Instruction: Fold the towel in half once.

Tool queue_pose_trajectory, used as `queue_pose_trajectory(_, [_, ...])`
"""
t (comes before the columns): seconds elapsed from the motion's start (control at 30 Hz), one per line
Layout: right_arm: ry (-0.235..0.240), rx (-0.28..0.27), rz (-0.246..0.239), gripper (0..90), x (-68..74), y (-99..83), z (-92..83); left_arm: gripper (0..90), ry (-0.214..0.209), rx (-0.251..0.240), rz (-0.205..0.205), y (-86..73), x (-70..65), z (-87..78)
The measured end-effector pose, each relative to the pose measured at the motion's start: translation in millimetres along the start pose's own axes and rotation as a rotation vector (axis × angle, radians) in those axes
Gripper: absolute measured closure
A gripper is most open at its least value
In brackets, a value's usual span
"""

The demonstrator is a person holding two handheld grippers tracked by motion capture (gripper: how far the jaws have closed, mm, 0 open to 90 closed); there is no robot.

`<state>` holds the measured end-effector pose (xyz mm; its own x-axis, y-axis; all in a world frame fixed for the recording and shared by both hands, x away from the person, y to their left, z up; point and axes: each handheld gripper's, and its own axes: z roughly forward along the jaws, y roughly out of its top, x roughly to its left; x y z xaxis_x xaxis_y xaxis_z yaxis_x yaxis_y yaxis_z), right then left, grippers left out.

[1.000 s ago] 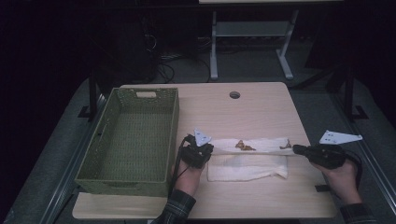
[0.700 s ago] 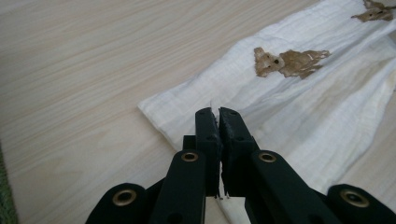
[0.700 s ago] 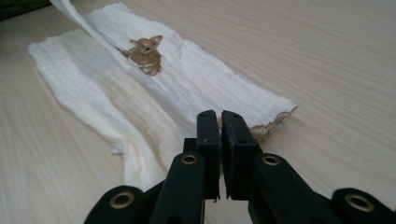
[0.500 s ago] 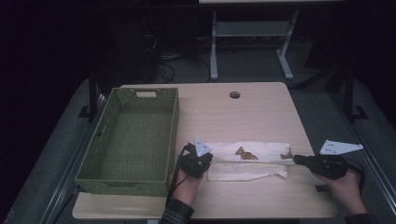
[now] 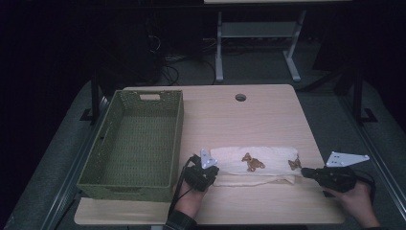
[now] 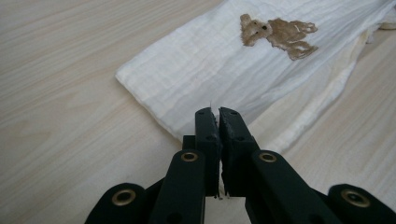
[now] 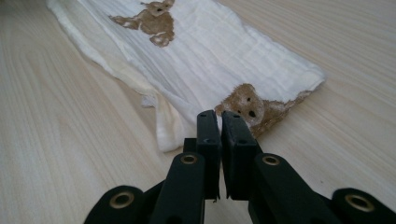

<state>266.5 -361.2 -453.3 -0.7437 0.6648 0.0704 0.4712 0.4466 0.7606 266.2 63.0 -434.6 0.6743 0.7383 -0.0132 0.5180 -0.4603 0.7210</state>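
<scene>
1. High view: a folded white cloth (image 5: 253, 165) printed with brown bears lies flat on the near right part of the wooden table (image 5: 239, 124), stretched lengthwise between the two hands.
2. High view: the left gripper (image 5: 210, 173) sits at the cloth's left end, held by the person's left hand (image 5: 194, 194), with its grey plate on top. The right gripper (image 5: 306, 171) sits at the cloth's right end, held by the right hand (image 5: 354, 199). From this height the jaws are too small to read.
3. High view: a green woven basket (image 5: 136, 139) stands on the left part of the table, just beside the left gripper and apart from the cloth. A round hole (image 5: 240, 97) shows in the tabletop farther back.
4. Left gripper view: the two black jaws of the left gripper (image 6: 218, 114) are pressed together, pinching the near edge of the cloth (image 6: 224, 65) close to its corner. A bear print (image 6: 275, 31) lies farther along the fabric, and a lower layer peeks out along one side.
5. Right gripper view: the jaws of the right gripper (image 7: 218, 116) are closed tight on the cloth's (image 7: 210, 51) near edge, right beside a bear print (image 7: 247, 109) at the corner. A second bear (image 7: 152, 18) lies farther off. The cloth rests flat on the wood.
</scene>
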Motion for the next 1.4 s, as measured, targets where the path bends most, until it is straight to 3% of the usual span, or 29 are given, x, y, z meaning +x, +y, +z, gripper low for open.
queue_pose_trajectory(0.13, [0.005, 0.016, 0.006, 84.8, 0.8, -3.3, 0.0, 85.4, -0.021, 0.038, 0.0, -5.9, -0.4, 3.9])
queue_pose_trajectory(0.17, [0.009, 0.022, 0.016, 80.6, 0.9, -5.0, -0.6, 83.8, -0.022, 0.041, 0.005, -6.3, -0.4, 3.4])
queue_pose_trajectory(0.4, [0.027, -0.02, 0.045, 75.8, -1.1, -5.9, -8.3, 70.9, -0.039, -0.002, 0.005, -1.1, -1.0, -3.5])
queue_pose_trajectory(0.43, [0.024, -0.021, 0.042, 75.9, -1.4, -3.8, -7.1, 65.0, -0.044, -0.008, 0.011, 0.9, -0.6, -2.4])
queue_pose_trajectory(0.6, [0.014, -0.014, 0.033, 74.9, -4.5, 1.6, 0.4, 56.1, -0.023, -0.031, 0.024, 9.4, 5.9, 8.3])
queue_pose_trajectory(0.8, [0.003, -0.005, 0.048, 70.9, -16.8, 13.7, 10.3, 53.5, -0.017, -0.052, -0.003, 19.4, 17.7, 20.2])
queue_pose_trajectory(0.9, [-0.041, -0.002, 0.042, 68.5, -26.9, 21.4, 19.8, 53.5, 0.008, -0.054, -0.005, 23.7, 24.8, 30.4])
queue_pose_trajectory(1.1, [-0.069, 0.007, 0.034, 68.4, -46.1, 33.9, 36.2, 53.5, 0.027, -0.045, -0.002, 30.4, 33.6, 42.8])
queue_pose_trajectory(1.33, [-0.079, -0.002, 0.073, 69.2, -71.8, 40.2, 49.4, 53.5, 0.065, -0.029, -0.003, 35.6, 45.7, 55.2])
queue_pose_trajectory(1.4, [-0.061, 0.007, 0.084, 69.2, -77.0, 41.1, 55.1, 53.7, 0.084, -0.024, -0.011, 35.2, 50.5, 57.8])
